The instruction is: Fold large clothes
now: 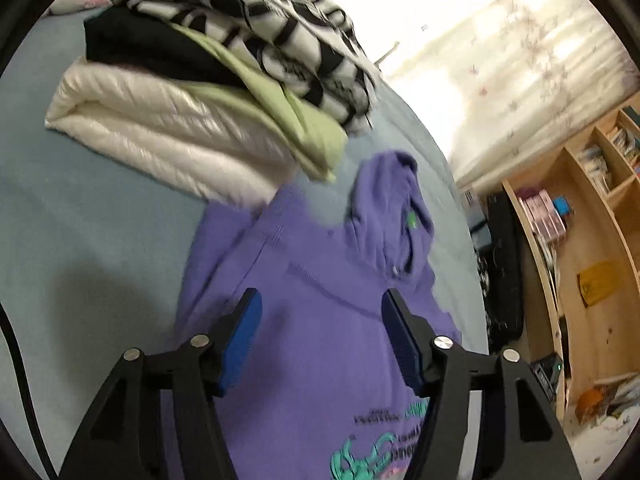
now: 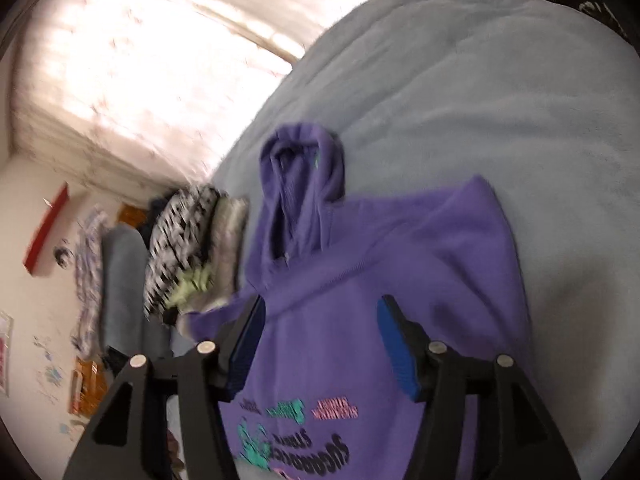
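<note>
A: Where is the purple hoodie lying?

B: Flat on the bed, print up, hood extended, beside a folded stack.

A: Grippers?

B: The left gripper and right gripper are hovering released, grasping nothing. Sleeves are possibly tucked already; blur hinders. Body folding is remaining.

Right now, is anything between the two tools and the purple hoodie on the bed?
Nothing visible. Both tools, left and right, hang open right over the hoodie with only air between. The folded pile lies beyond its shoulder, out of the way.
</note>
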